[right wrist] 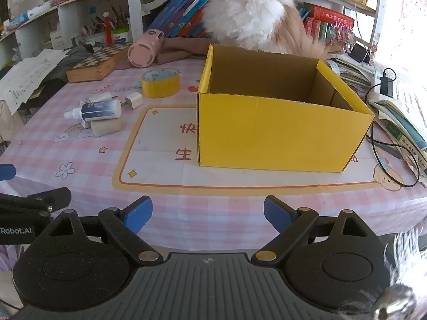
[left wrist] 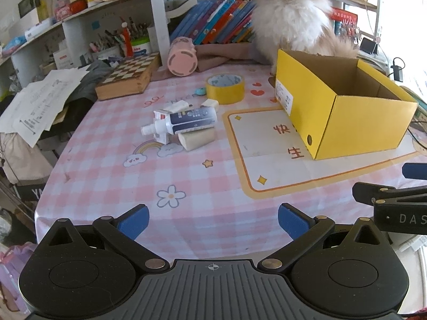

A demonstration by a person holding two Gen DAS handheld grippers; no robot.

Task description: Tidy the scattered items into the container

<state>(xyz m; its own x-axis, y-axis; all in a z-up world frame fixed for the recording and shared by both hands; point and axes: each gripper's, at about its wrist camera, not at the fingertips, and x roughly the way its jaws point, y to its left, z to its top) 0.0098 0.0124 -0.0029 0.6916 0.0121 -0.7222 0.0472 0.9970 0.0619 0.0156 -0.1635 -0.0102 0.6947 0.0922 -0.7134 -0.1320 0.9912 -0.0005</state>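
Left gripper [left wrist: 213,222]: jaws wide apart, holding nothing, above the tablecloth's near edge.
Right gripper [right wrist: 208,214]: likewise wide, nothing between the pads.
Yellow box [right wrist: 280,133]: open-topped, on the table (fluffy cat [right wrist: 250,10] behind it).
Scattered items: white tube [left wrist: 184,120], tape roll [left wrist: 225,88], left of the box.

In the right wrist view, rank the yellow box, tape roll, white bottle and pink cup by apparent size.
1. yellow box
2. tape roll
3. and 4. unsure: white bottle and pink cup look alike, and the cup lies farther back.
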